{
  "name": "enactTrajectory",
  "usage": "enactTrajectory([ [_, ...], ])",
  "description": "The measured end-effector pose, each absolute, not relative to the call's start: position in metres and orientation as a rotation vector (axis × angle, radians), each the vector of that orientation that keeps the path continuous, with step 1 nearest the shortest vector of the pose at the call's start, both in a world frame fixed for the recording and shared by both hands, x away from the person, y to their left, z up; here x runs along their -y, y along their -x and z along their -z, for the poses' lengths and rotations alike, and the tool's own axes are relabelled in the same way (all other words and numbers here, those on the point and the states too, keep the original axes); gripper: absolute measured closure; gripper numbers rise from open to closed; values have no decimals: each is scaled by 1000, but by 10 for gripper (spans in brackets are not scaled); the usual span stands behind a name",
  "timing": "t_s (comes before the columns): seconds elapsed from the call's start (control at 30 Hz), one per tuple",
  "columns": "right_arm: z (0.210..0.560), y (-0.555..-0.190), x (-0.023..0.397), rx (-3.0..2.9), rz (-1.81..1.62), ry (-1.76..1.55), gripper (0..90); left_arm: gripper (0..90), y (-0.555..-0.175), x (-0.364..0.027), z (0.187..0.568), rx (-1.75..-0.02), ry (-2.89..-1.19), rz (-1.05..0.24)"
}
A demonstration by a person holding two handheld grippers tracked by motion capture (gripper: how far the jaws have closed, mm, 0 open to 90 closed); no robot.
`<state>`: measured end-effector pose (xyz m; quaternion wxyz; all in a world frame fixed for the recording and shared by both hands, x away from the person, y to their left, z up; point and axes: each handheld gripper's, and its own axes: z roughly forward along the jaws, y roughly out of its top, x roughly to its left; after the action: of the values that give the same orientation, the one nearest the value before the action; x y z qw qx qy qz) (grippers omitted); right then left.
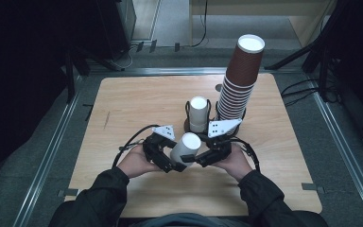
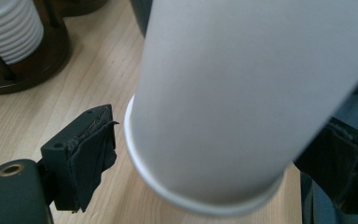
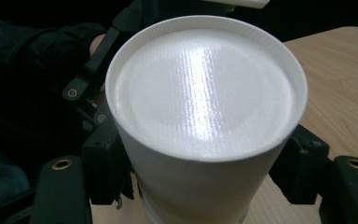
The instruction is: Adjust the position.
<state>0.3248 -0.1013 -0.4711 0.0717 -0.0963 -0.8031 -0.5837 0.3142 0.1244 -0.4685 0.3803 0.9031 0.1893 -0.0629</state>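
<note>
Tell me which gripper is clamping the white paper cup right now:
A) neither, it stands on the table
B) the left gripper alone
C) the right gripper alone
C: in the right gripper view the right gripper has both pads pressed on the white paper cup's wall, while in the left gripper view a gap shows between the left gripper's pad and the cup's rim.

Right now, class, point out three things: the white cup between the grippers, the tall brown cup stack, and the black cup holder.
white cup [image 1: 185,147], high view, side wall.
brown cup stack [image 1: 238,85], high view, ribbed middle.
black cup holder [image 2: 37,70], left gripper view, base rim.
</note>
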Motion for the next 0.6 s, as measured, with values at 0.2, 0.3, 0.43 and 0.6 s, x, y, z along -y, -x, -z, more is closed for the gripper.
enactTrajectory([
  [0.2,470,-323,99,2380,1797,290,296,111,-314,-124,468,-496,-2272,165],
  [0.3,470,-324,99,2359,1808,301,296,135,-313,-124,467,-491,-2261,160],
  [0.43,471,-324,99,2361,1803,304,296,146,-313,-124,467,-480,-2259,147],
  [0.6,472,-323,98,2355,1803,307,296,173,-313,-125,466,-470,-2262,145],
])
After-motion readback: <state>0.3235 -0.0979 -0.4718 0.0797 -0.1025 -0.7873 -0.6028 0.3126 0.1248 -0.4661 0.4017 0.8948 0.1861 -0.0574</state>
